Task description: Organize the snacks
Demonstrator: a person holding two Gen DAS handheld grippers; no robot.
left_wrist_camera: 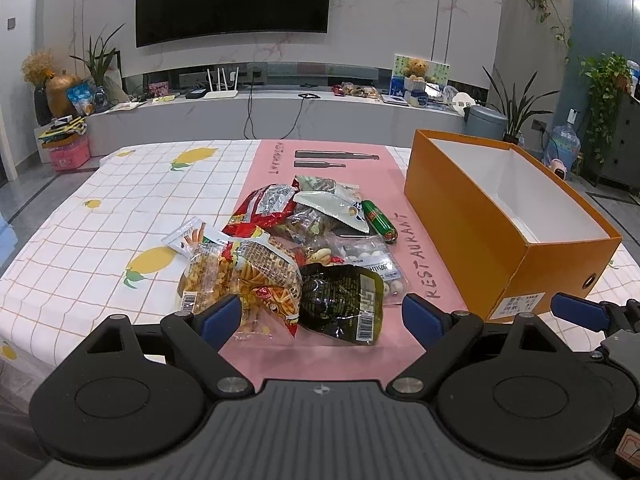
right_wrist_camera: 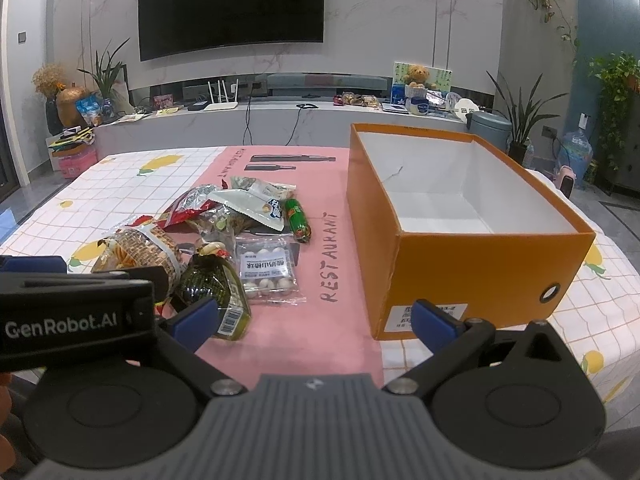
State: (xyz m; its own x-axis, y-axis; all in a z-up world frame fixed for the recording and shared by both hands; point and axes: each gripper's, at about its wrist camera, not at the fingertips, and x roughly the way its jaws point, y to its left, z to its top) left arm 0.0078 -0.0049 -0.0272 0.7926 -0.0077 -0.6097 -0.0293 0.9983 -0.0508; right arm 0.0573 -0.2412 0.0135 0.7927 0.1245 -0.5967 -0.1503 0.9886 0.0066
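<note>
Orange box (right_wrist_camera: 472,264) label (right_wrist_camera: 424,316) unreadable, right gripper (right_wrist_camera: 316,320) splayed, overlapping it

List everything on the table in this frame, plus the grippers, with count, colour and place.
snack pile: about ten packets, mixed colours, on the pink runner
green sausage: one, green, right edge of the pile
dark green packet: one, nearest corner of the pile
clear candy bag: one, white balls, beside the sausage
orange box: one, white inside, empty, right of the pile
tablecloth: one, white grid with lemons
left gripper: blue pads, open
right gripper: blue pads, open
</note>
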